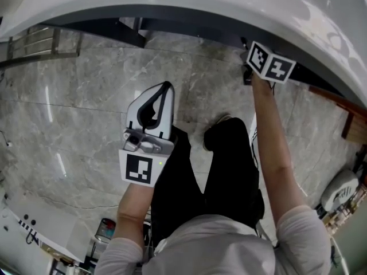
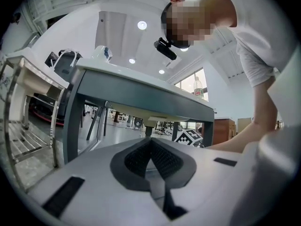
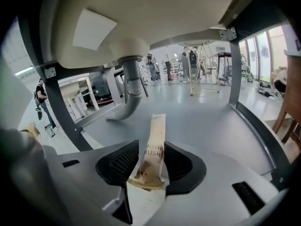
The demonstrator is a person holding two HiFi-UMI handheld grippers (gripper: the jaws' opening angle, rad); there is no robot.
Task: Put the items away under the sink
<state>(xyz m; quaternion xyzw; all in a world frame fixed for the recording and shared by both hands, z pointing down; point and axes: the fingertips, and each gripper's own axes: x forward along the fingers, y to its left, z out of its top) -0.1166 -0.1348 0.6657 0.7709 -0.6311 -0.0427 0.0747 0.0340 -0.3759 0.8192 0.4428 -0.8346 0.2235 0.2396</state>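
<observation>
The only legible print is on the tan toothbrush packet [image 3: 151, 150]: dark capitals reading "OOTH" above "RUSH", with the leading letter of each line hidden at the packet's left edge.

Grey marble floor [image 1: 86, 96], metal rack [image 2: 35, 79] at L, wooden cabinet [image 2: 225, 131] bkgd.

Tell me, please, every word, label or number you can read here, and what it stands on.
"RUSH": on the tan packet clamped in the right tongs.
"OOTH": the line above on that packet, its start hidden.
Small print lower on the packet: too blurred to read.
Right marker cube and left marker cube: square patterns only, no letters.
</observation>
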